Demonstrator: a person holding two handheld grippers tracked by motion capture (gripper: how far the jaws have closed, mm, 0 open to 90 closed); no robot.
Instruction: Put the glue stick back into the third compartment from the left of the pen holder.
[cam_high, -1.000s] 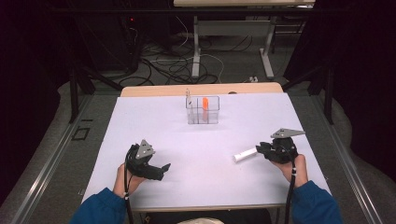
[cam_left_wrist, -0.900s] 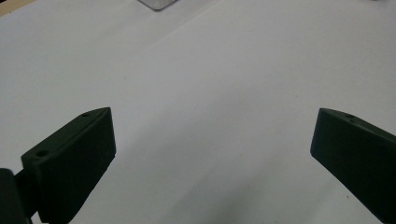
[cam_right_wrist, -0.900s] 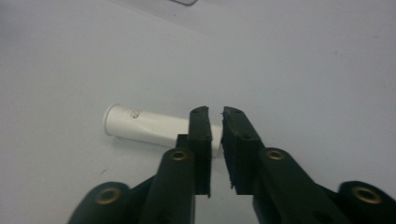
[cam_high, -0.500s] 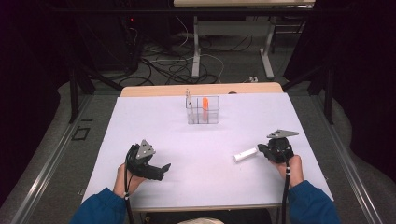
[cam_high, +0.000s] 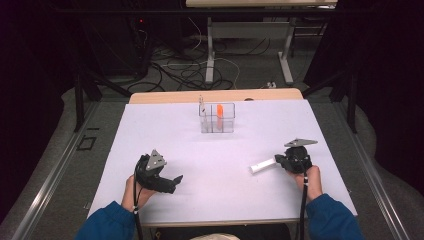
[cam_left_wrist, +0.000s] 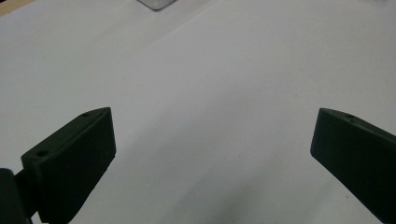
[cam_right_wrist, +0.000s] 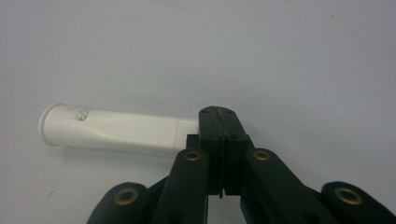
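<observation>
Two grippers sat low on the white table (cam_high: 210, 200), one in each hand. Container stuff first though: the white tube (cam_right_wrist: 112, 130) lay on its side at the near right, flared rim pointing toward the middle of the table, and I couldn't tell whether anything was inside. Farther back, near the far edge, stood a clear plastic box (cam_high: 217, 118) split into compartments, with an orange piece (cam_high: 219, 109) standing upright in one of the rear ones and a thin pale stick (cam_high: 202, 104) poking up at its left corner. Couldn't make out exactly which cell that stick was in.

Now the right gripper (cam_right_wrist: 219, 122): its jaws were pressed fully together, and their tips sat right at the tube's plain end, touching it or very nearly, but with nothing pinched between them. In the high view that gripper (cam_high: 278, 160) lay just beside the tube (cam_high: 262, 166).

The left gripper (cam_left_wrist: 212, 140) was spread wide open over bare table, holding nothing, well apart from the tube.
</observation>
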